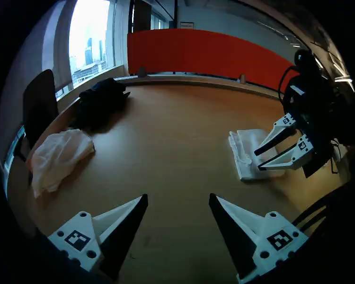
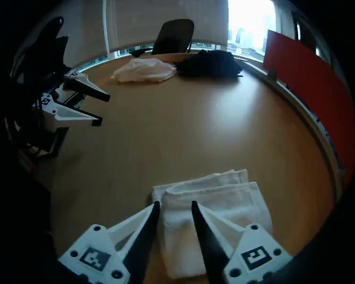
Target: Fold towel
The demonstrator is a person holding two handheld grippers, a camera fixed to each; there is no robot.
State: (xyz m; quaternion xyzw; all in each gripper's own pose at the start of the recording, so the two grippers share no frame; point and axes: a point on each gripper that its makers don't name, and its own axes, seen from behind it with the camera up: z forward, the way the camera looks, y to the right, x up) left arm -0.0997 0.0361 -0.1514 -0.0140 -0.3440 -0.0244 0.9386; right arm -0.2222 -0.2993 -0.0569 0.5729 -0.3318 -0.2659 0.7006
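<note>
Right gripper view: our right gripper (image 2: pixel 173 213), jaws narrowly parted, hovers over the near towel (image 2: pixel 225 199); left gripper (image 2: pixel 103 110) spread wide; we should square edges gently.

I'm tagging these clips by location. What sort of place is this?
Probably an office meeting room: a large wooden table, a black office chair at its edge, a long red partition and tall windows looking out on city towers.

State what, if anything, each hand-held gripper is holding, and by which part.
Nothing is held. The left hand-held gripper is open over the table; the right hand-held gripper is open above the folded towel.
</note>
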